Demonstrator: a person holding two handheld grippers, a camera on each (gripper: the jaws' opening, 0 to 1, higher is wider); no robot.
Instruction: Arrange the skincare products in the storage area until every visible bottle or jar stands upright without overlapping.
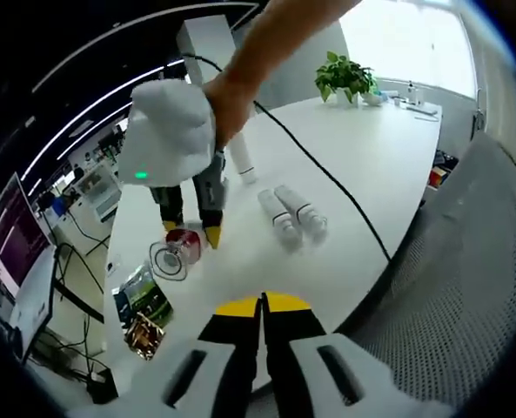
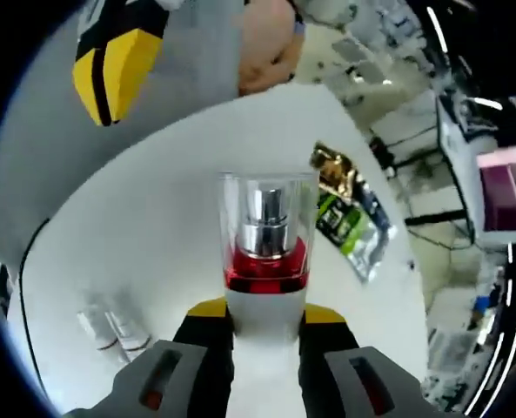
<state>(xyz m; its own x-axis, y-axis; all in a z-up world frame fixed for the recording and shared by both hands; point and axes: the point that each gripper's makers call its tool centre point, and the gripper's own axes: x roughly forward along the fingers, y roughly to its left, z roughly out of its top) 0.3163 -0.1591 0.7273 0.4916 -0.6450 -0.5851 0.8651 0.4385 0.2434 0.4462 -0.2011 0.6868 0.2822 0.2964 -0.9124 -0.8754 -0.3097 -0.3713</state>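
Observation:
A perfume bottle (image 2: 266, 248) with a white body, a red band and a clear cap over a silver pump sits between the jaws of my right gripper (image 2: 266, 313), which is shut on its body. In the left gripper view, the right gripper (image 1: 190, 231) reaches down from a person's hand, holding the bottle (image 1: 181, 248) low over the white table (image 1: 362, 165). Two white tubes (image 1: 291, 216) lie side by side on the table to the bottle's right; the tubes (image 2: 110, 329) also lie at the lower left. My left gripper (image 1: 262, 305) is shut on nothing, and its yellow tip (image 2: 118, 61) shows top left.
A white bottle (image 1: 241, 162) lies farther back. Green and gold sachets (image 1: 144, 313) lie near the table edge; the sachets (image 2: 349, 213) are beyond the bottle. A black cable (image 1: 327, 178) crosses the table. A potted plant (image 1: 345, 78) stands far back. A grey mesh chair (image 1: 466, 287) is on the right.

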